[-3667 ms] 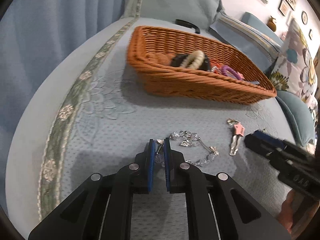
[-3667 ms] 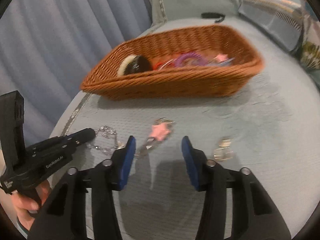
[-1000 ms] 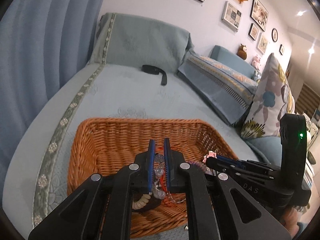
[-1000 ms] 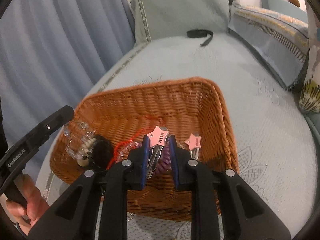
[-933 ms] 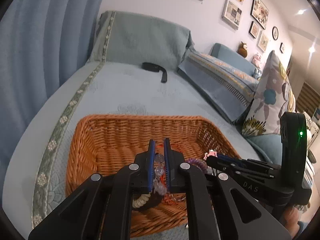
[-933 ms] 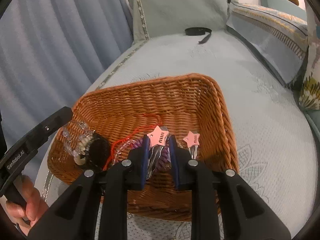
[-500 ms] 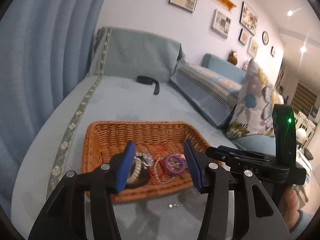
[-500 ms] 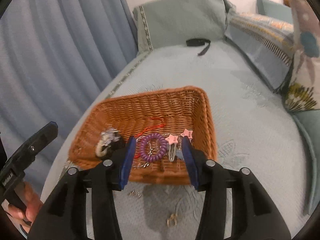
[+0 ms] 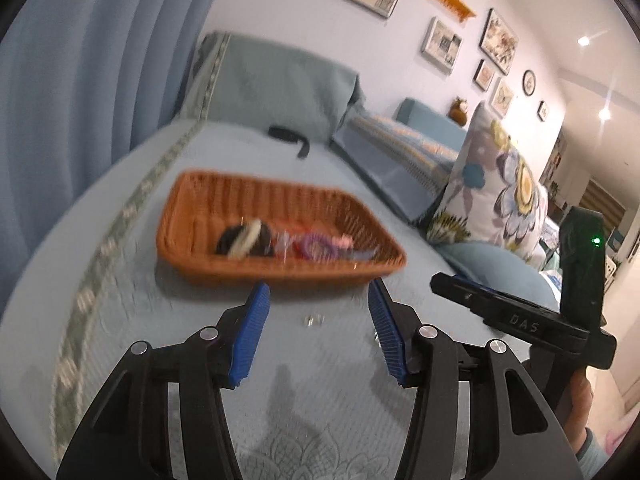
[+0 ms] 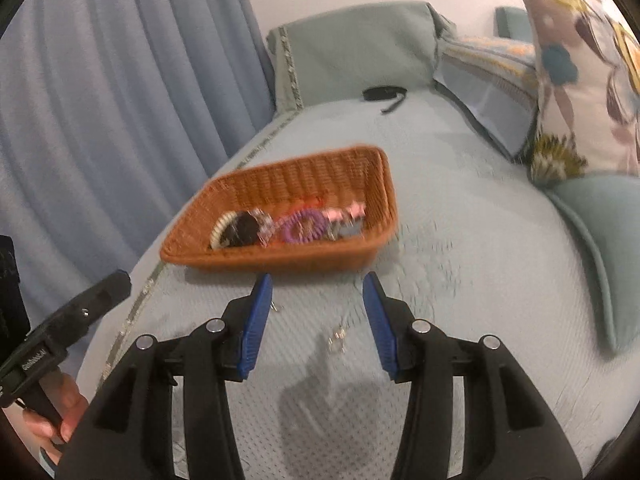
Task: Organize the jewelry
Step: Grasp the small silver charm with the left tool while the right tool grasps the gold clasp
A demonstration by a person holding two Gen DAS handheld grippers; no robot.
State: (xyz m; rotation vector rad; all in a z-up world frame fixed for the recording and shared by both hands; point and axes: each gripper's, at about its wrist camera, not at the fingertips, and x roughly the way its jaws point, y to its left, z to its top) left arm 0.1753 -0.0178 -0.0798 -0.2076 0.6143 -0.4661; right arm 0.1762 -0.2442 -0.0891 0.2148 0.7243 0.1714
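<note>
Wicker, orange-brown, the basket [image 10: 362, 250] sits on the pale blue bedspread [image 10: 480, 280] beyond both grippers and already holds a purple coil hair tie [image 10: 304, 229], pink star clips [image 10: 347, 211] and a black-and-cream bracelet [image 10: 236, 229]. The left gripper [image 9: 316, 300] and right gripper [image 10: 318, 286] both stand about half open with nothing between their blue pads, and both are short of the basket's near wall. What is left to collect lies loose on the cover: a small silver earring [image 10: 339, 336] sits near, directly between the right gripper's fingers and slightly below their tips, and a smaller silver piece [image 9: 314, 320] lies between the left gripper's fingers. Each piece is too blurred to read a long axis. By my reading each hand is nearest the piece in its own view, so a short forward-and-down reach would serve.
</note>
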